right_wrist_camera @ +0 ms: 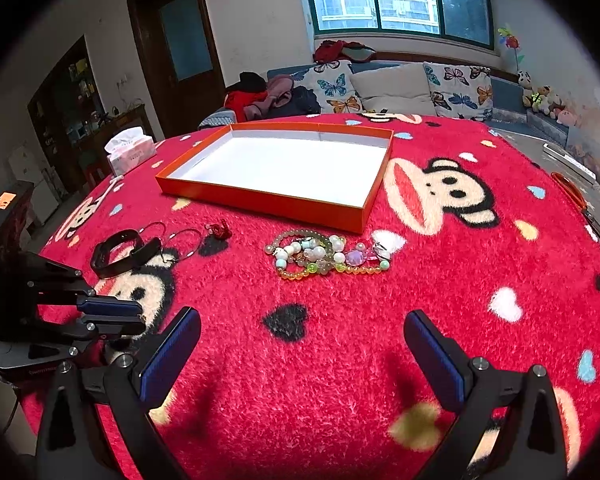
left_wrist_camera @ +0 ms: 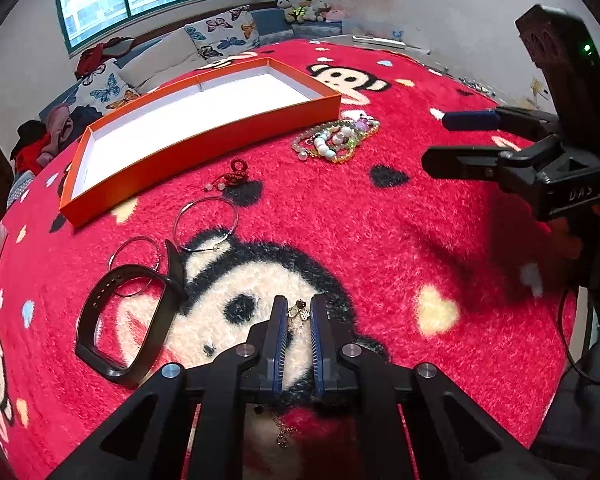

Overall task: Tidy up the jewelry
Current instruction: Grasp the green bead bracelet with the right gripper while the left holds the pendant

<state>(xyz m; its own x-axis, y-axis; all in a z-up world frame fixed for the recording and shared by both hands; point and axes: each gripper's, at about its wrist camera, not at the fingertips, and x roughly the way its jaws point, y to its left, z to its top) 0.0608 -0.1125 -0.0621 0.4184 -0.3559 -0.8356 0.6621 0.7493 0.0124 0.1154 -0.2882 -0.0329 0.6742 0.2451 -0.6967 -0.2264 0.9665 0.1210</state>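
While both claws hang over the red plush blanket, the stock reads as follows.

Left gripper: clenched on a small gold charm piece, pinched between its blue pads over the monkey-face print; a thin gold chain trails below the jaws.
Right gripper: released, jaws spread wide, nothing between them, above bare blanket.
Orange tray: white inside, holding nothing, at the far side of the blanket.
Beaded bracelets: heaped together just in front of the tray's near corner.
Red knotted piece: near the tray's long wall.
Two thin wire hoops: side by side, one overlapped by the black watch band.
Tissue pack: at the blanket's left edge.
Scissors: orange-handled, off the blanket to the right.
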